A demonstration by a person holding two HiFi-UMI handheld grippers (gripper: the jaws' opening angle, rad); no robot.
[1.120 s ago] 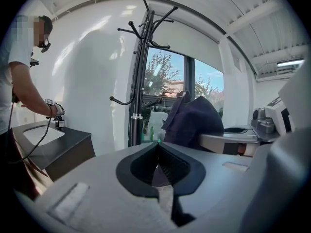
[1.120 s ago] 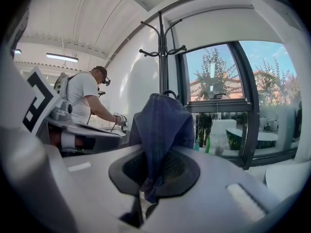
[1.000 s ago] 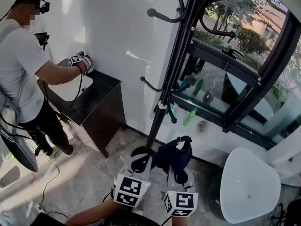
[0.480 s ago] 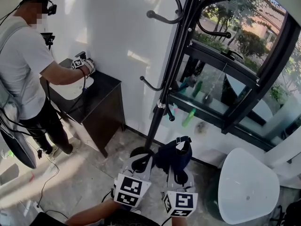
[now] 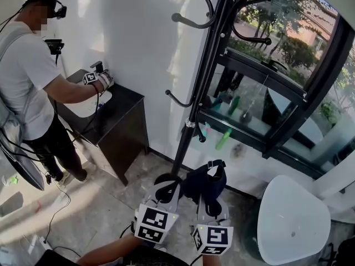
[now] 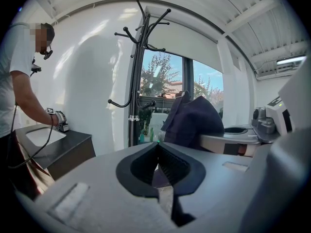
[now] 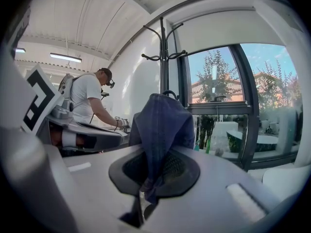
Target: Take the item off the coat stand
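Right gripper view: the right gripper (image 7: pixel 154 165) has its fingers clamped on a fold of the dark blue fabric item (image 7: pixel 163 120). The item rises from between the pads and stands bunched above the fingertips. Beyond the fingertips, apart from the item, stands the black coat stand (image 7: pixel 162 57).

Left gripper view: the left gripper (image 6: pixel 158 147) has its fingers closed together at the tips with nothing between them. The item lies ahead of these fingers and to their right, and the coat stand is ahead and to their left.

Head view: the two grippers sit side by side, with the item at the right fingertips, off the hooks and low beside the stand's base. Well beyond the left fingers and to their left, a person (image 5: pixel 28 76) leans over a dark cabinet (image 5: pixel 119 126). To the right of the right fingers is a white table (image 5: pixel 291 218).
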